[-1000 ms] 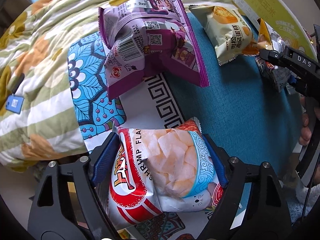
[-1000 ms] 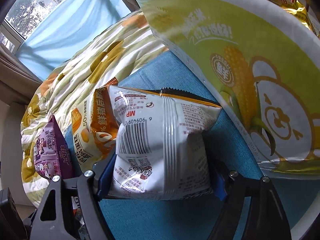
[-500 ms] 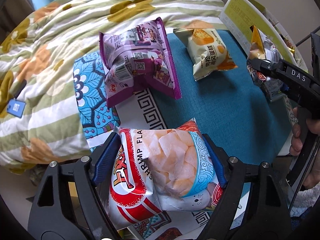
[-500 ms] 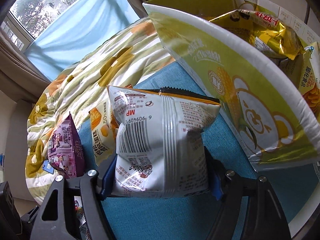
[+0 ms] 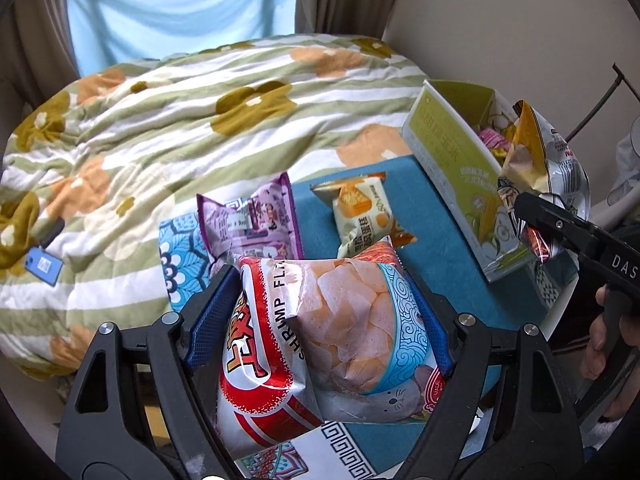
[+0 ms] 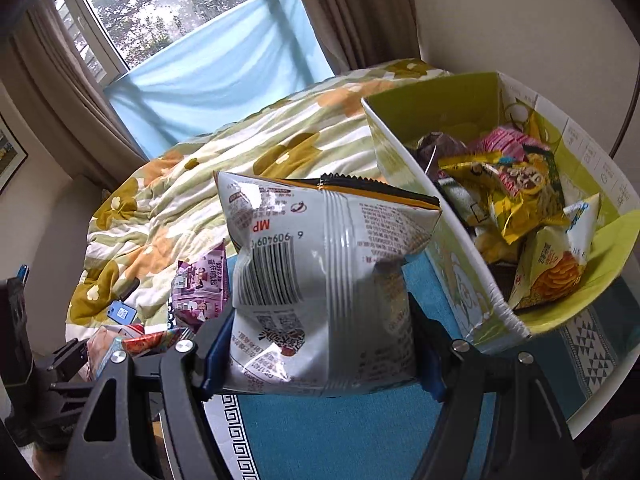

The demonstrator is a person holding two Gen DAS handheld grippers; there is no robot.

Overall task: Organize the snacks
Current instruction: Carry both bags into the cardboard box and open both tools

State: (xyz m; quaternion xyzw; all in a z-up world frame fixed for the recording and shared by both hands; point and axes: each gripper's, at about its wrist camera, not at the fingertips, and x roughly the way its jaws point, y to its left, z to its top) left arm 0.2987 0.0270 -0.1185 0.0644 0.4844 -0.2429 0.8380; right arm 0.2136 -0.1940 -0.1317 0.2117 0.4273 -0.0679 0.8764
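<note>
Both bags lifted off blue mat since earlier; my left gripper [image 5: 320, 312] clamps shrimp chips bag [image 5: 320, 340], right gripper [image 6: 320, 344] clamps silver bag [image 6: 324, 280], jaws just closing tighter, snack box [image 6: 472, 280] right of it.

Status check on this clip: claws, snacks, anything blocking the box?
Left claw shut on red-and-white shrimp-chip bag. Right claw shut on silver foil bag. Green cardboard box open, half-full; nothing blocking.

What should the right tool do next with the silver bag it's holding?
Probably carry the silver bag right, over the open green box, then release. The right tool grips it clear of the teal mat, and the box beside it already holds other snacks.
</note>
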